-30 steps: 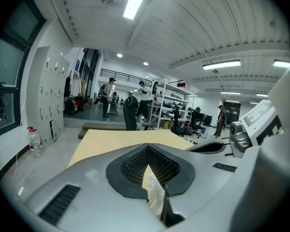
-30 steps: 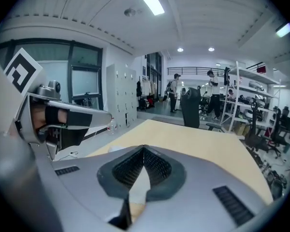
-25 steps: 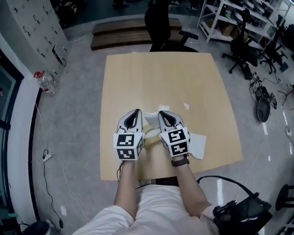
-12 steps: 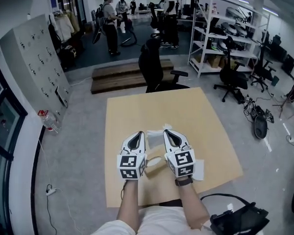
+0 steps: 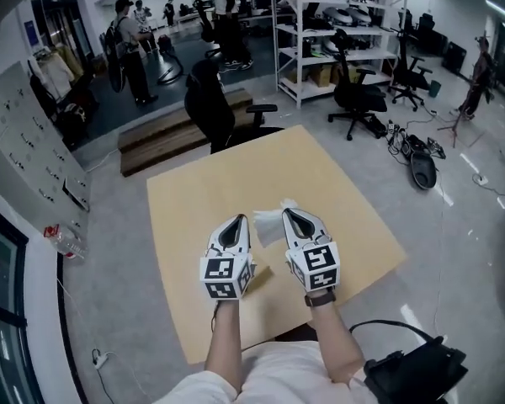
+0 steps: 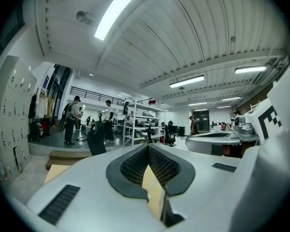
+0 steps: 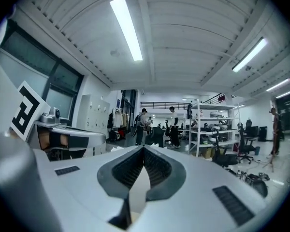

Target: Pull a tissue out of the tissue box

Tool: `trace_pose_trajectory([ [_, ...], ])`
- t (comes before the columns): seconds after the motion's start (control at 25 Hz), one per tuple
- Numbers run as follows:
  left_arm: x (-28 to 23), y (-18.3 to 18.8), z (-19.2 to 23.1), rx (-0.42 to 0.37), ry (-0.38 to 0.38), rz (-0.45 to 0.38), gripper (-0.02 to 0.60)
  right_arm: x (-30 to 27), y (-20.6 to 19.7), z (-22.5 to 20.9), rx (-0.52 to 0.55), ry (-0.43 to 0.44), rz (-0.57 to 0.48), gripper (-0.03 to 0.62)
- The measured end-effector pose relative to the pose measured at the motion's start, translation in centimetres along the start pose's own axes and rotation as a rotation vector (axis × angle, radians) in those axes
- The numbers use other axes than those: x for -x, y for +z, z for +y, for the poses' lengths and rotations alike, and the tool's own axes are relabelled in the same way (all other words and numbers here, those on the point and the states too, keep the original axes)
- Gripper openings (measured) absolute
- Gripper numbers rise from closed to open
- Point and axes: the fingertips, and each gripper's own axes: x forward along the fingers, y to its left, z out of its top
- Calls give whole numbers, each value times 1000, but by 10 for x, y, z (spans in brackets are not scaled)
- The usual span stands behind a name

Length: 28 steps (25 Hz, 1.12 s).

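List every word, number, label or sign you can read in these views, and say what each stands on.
No text can be read in any view.
Left tongs and right tongs: their cubes bear only black-and-white square markers, no words.
Blue sign on the far wall: too small to read.
Red sign above the shelves: too small to read.
Tissue: no print shows.

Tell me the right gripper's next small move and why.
Probably lower the tissue onto the table and let go: the right gripper is shut on it, and it hangs free above the tabletop, apparently already pulled out.
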Motion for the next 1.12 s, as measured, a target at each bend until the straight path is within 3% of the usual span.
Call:
trace_pose_trajectory([
  [0.16,-31,-13,-29,6,-74,18,0,11,-26,-48,-14,-103,43,5],
  [0.36,-50,-55,-62,32,-185,100,0,32,-91,-85,-67,-208,160,5],
  [0.64,-73,-122,-91,58,-275,227,2,46,-185,-118,-155,-284,313,5],
  [1.12,-82,-192,-82,123,-250,365,0,53,-326,-102,-265,-281,628,5],
])
